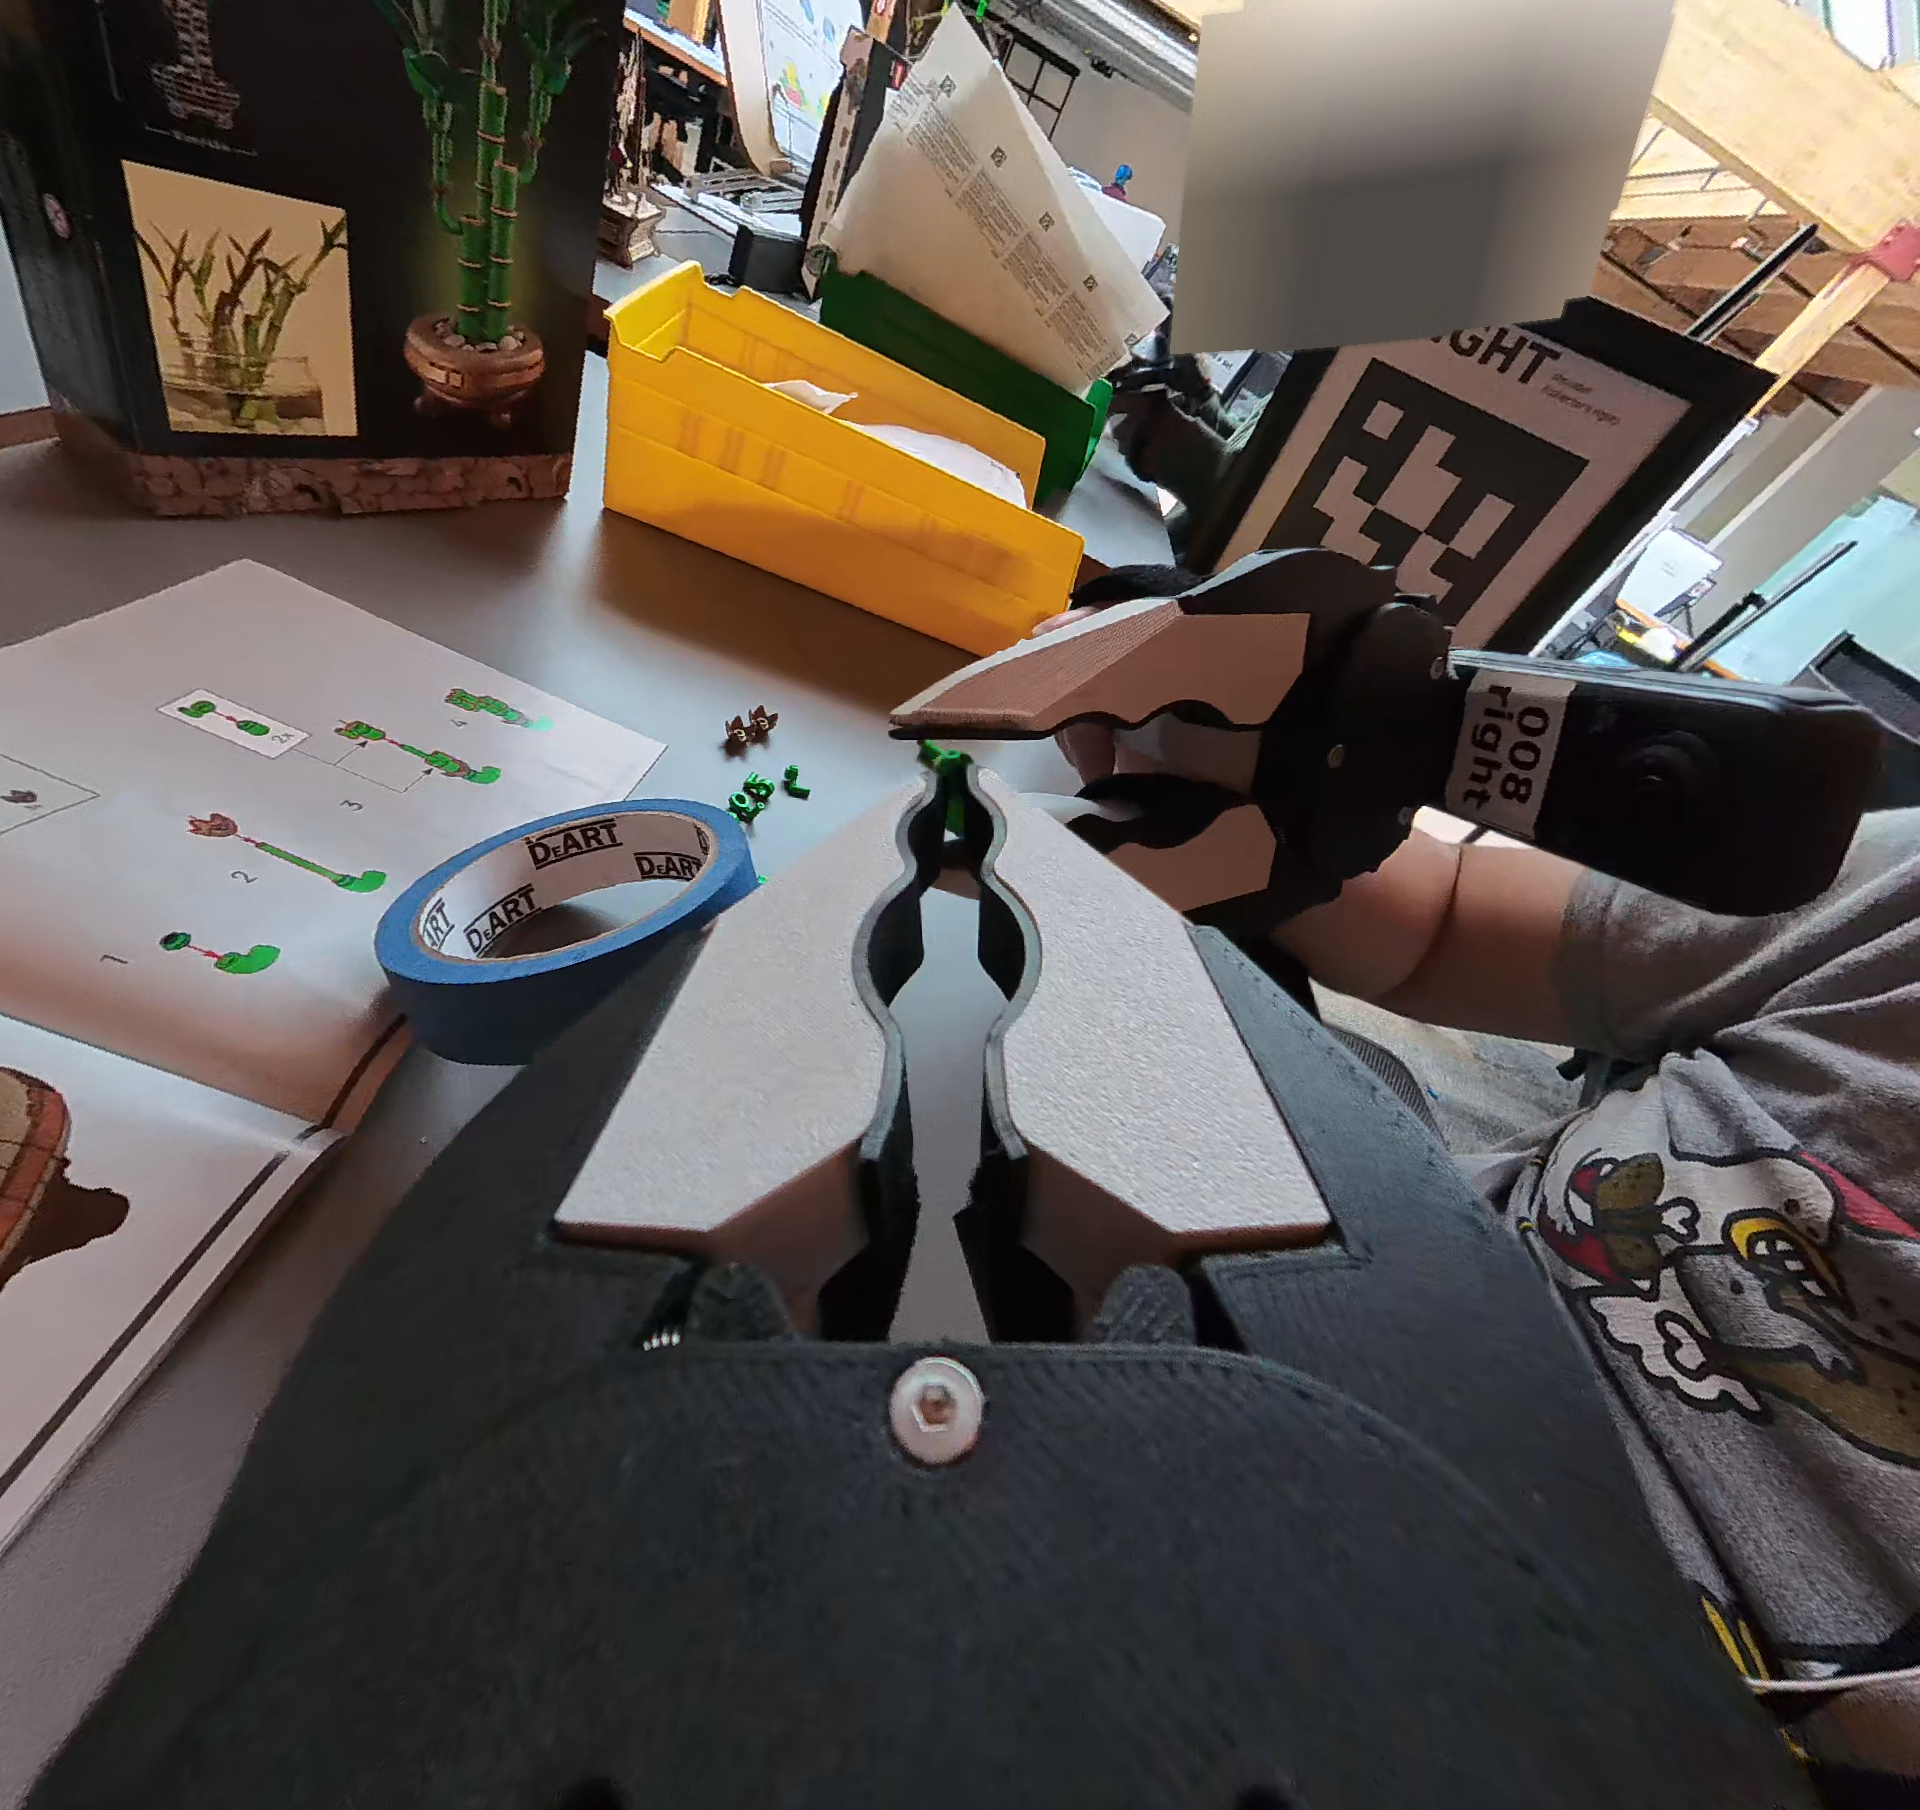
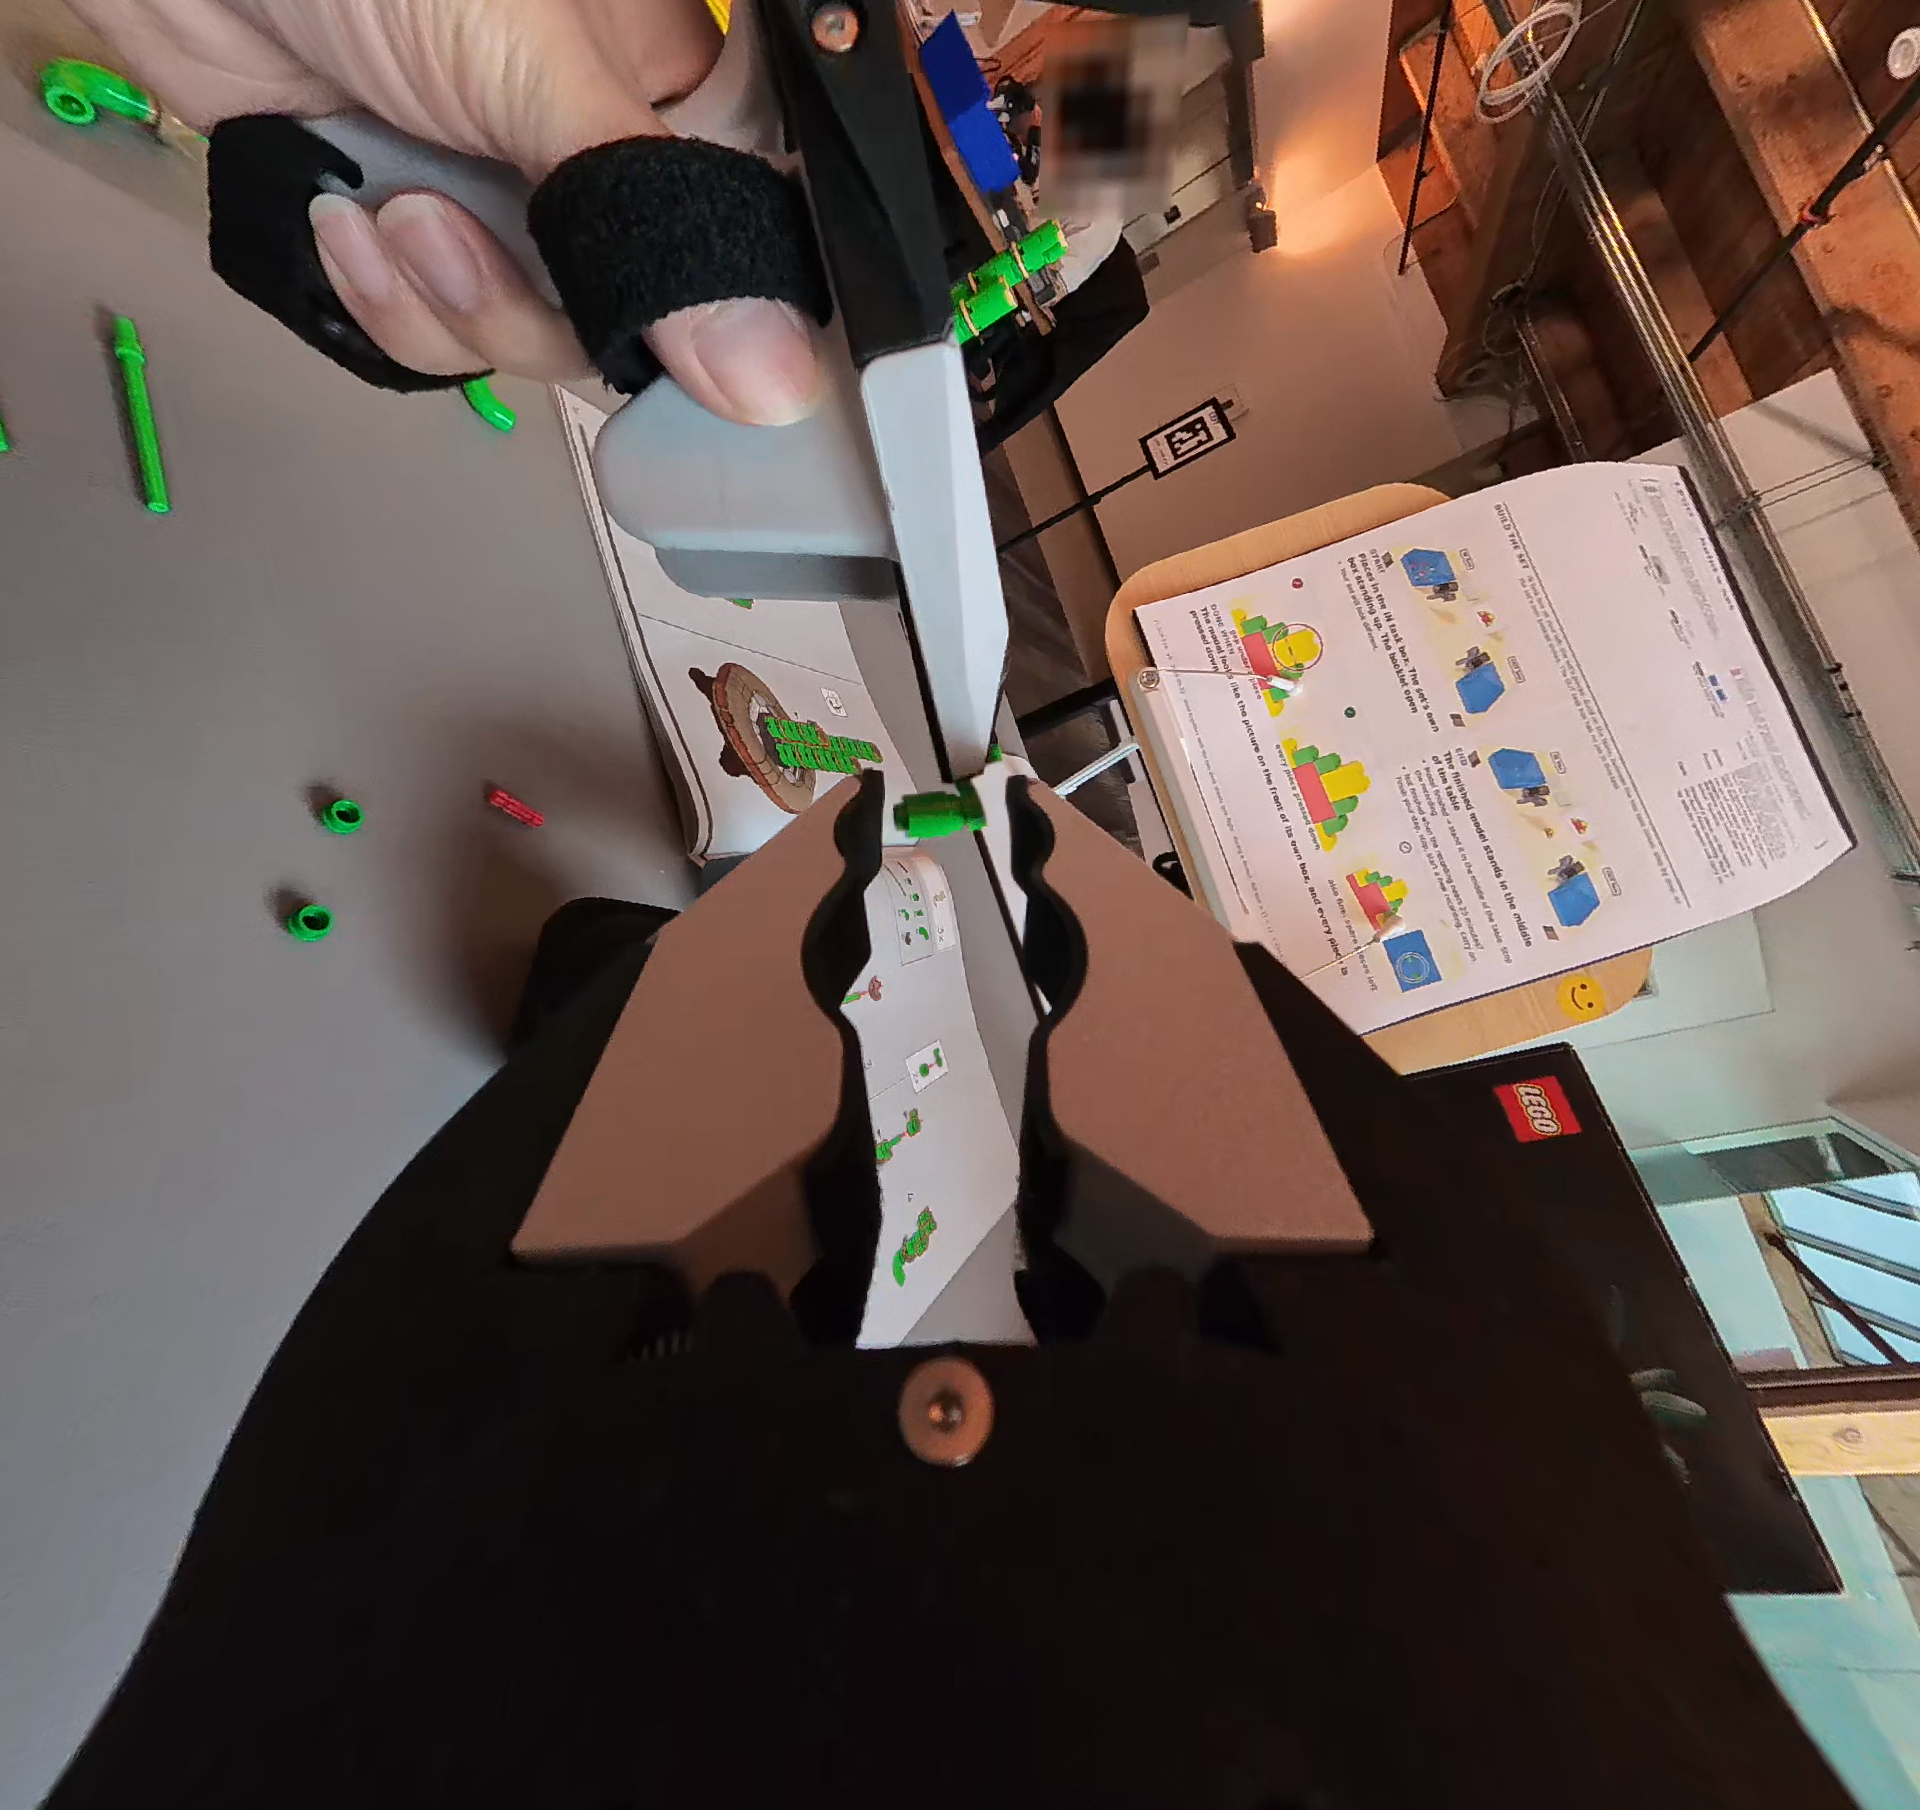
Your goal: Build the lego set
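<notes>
My left gripper (image 1: 948, 792) is shut on a small green Lego piece (image 1: 943, 761), held above the table. In the right wrist view the left gripper (image 2: 977, 747) comes in from the top, edge-on, with a hand on it. The green piece (image 2: 935, 813) sticks out sideways from its tips. My right gripper (image 2: 945, 815) is open, with a finger on each side of the piece and a small gap at both ends. In the left wrist view the right gripper (image 1: 971, 758) reaches in from the right, its upper finger just above the piece.
An open instruction booklet (image 1: 260, 825) and a blue tape roll (image 1: 566, 913) lie at the left. Loose green pieces (image 1: 753, 794) and brown pieces (image 1: 750, 726) lie nearby. A yellow bin (image 1: 831, 482), a green bin (image 1: 966, 358) and the Lego box (image 1: 301, 191) stand behind. Green rods (image 2: 140, 415), rings (image 2: 341, 815) and a red pin (image 2: 514, 807) lie on the table. Both grippers' tips are close together, under 4 cm apart. From either gripper's tips it is about 15 cm to the blue tape roll (image 1: 566, 913).
</notes>
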### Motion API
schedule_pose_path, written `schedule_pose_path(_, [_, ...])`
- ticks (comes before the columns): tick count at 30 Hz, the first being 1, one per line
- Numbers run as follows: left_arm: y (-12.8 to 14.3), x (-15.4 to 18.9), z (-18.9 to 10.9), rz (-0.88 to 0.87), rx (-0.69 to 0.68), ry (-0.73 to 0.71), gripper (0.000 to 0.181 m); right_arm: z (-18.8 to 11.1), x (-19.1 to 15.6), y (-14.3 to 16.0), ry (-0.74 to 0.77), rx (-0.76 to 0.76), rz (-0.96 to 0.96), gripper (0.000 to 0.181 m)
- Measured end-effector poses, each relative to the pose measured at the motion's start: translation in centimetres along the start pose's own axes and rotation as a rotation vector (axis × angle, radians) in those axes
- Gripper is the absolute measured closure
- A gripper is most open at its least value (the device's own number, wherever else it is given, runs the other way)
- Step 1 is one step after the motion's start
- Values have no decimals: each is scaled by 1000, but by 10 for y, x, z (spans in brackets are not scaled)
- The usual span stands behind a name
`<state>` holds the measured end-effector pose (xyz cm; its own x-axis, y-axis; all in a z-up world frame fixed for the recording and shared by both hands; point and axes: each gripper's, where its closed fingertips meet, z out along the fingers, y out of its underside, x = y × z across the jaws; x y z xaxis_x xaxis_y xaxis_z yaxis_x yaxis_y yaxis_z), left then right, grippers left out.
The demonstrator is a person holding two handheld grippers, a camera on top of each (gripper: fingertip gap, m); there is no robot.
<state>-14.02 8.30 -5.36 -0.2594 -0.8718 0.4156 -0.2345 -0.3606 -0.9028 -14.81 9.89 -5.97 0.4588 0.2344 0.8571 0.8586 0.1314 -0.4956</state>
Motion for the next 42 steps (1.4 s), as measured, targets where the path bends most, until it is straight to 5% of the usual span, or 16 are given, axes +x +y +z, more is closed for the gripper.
schedule_pose_path(28, [6,0,1,-85,-35,42,181,2,-10,6,-103,5,71,167])
schedule_pose_path(42, [10,3,0,-147,-56,78,181,-1,-13,4,-85,5,-50,169])
